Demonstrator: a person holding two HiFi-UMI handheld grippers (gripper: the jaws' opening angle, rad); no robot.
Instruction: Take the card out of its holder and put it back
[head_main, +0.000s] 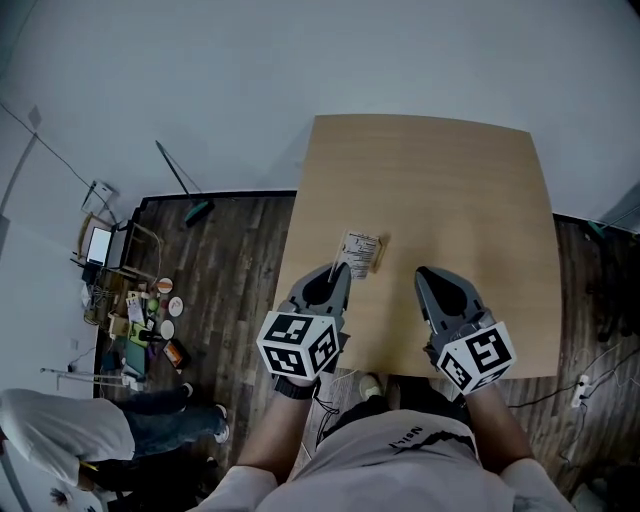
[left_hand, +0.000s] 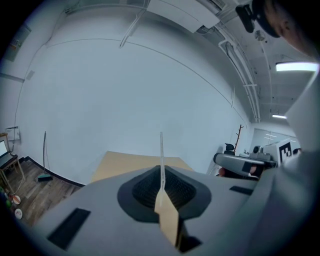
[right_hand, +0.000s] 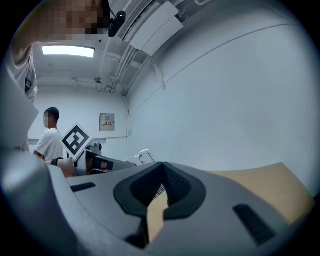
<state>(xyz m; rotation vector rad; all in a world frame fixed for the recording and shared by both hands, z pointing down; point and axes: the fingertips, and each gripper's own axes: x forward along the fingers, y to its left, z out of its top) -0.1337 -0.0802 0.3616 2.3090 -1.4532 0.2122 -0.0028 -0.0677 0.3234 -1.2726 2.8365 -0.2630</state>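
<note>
On the table (head_main: 450, 170), near side, your L gripper (head_main: 338, 270) pinches the card (head_main: 360, 250); R gripper (head_main: 424, 272) clenched, empty.

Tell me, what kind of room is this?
Probably a workroom or lab: bare white walls, pipes and a strip light on the ceiling, one plain table, and gear piled on the wooden floor.

A broom (head_main: 197, 209) and floor clutter (head_main: 145, 320) flank the table (head_main: 450, 170).
</note>
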